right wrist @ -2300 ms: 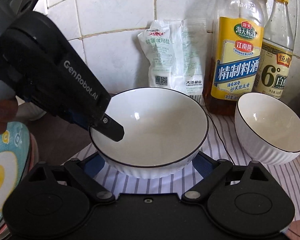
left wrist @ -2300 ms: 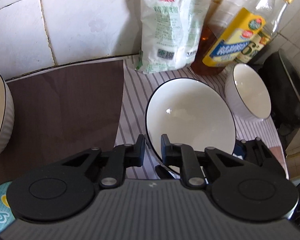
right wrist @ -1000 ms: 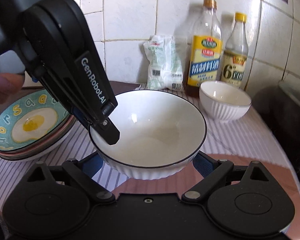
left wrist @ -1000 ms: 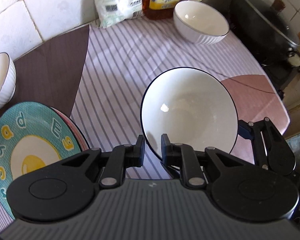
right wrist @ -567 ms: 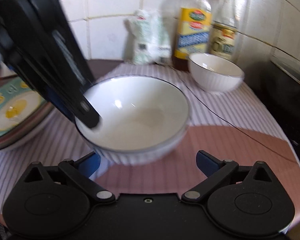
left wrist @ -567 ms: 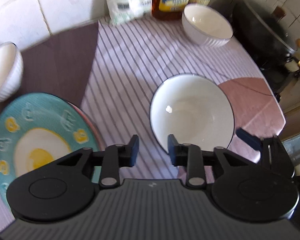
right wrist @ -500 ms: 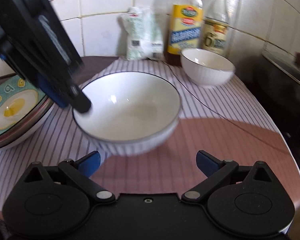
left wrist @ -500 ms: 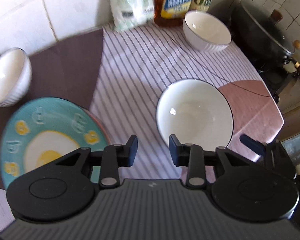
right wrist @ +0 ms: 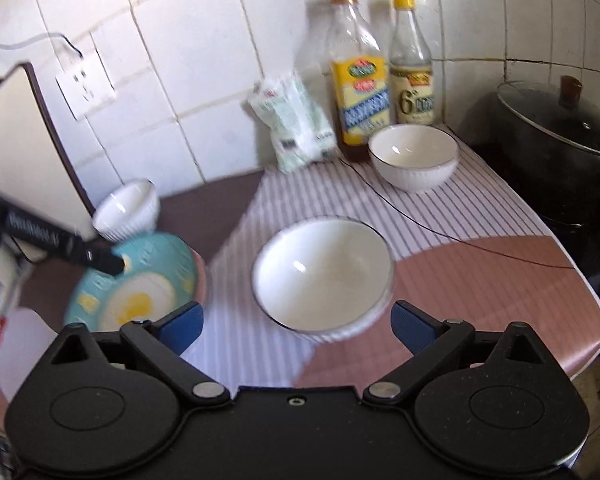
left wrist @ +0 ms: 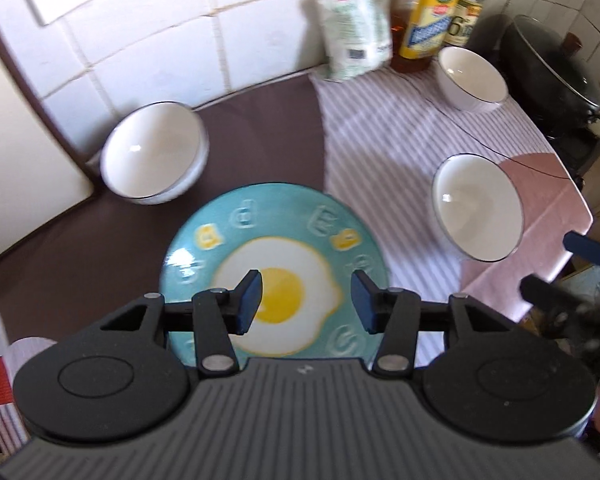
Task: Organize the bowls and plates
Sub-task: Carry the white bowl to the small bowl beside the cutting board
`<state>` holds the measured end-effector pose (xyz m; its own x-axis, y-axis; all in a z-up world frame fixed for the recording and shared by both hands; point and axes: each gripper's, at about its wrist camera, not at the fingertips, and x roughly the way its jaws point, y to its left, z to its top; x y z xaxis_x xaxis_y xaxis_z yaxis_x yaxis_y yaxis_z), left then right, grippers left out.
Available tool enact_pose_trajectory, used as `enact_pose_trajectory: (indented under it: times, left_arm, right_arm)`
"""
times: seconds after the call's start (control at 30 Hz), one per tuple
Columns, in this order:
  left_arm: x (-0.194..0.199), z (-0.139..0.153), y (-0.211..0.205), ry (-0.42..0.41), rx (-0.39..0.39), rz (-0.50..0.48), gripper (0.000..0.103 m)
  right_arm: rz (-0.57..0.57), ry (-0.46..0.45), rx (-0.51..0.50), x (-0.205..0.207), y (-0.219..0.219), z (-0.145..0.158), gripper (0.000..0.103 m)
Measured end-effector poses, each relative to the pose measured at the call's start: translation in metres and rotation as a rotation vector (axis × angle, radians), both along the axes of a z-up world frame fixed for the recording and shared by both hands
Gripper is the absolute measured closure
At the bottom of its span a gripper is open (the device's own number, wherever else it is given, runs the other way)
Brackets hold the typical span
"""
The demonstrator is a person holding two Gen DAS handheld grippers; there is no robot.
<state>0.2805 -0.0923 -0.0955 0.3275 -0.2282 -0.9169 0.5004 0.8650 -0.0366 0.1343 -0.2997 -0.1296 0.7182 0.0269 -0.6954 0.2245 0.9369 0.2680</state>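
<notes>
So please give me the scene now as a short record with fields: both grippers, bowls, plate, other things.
left gripper: open, above the egg plate, holding nothing
right gripper: open, behind the near bowl, holding nothing
near bowl: upright on the striped cloth
other bowls: one by the bottles, one on the brown mat
back wall: two bottles, white bag

Glossy ceramic bowl (right wrist: 323,270); striped cloth (right wrist: 452,216), probably matt cotton.

Both left tongs (left wrist: 306,300) and right tongs (right wrist: 296,326) hang above the counter, jaws spread, gripping nothing.
</notes>
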Motion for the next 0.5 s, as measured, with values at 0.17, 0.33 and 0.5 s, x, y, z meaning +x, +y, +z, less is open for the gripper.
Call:
enact_pose_trajectory:
  times: [0.17,0.33,0.5]
  left_arm:
    - [0.014,0.011,0.032,0.0,-0.004,0.046,0.053]
    - [0.036,0.016,0.06,-0.011,-0.029,0.122,0.049]
    - [0.062,0.009,0.09,-0.027,-0.096,0.216,0.048]
  right_arm:
    - [0.041,-0.003,0.102,0.027,0.014,0.025,0.008]
    - [0.106,0.042,0.141,0.068,0.035,0.042,0.018]
    - [0.164,0.06,0.167,0.113,0.06,0.048,0.023]
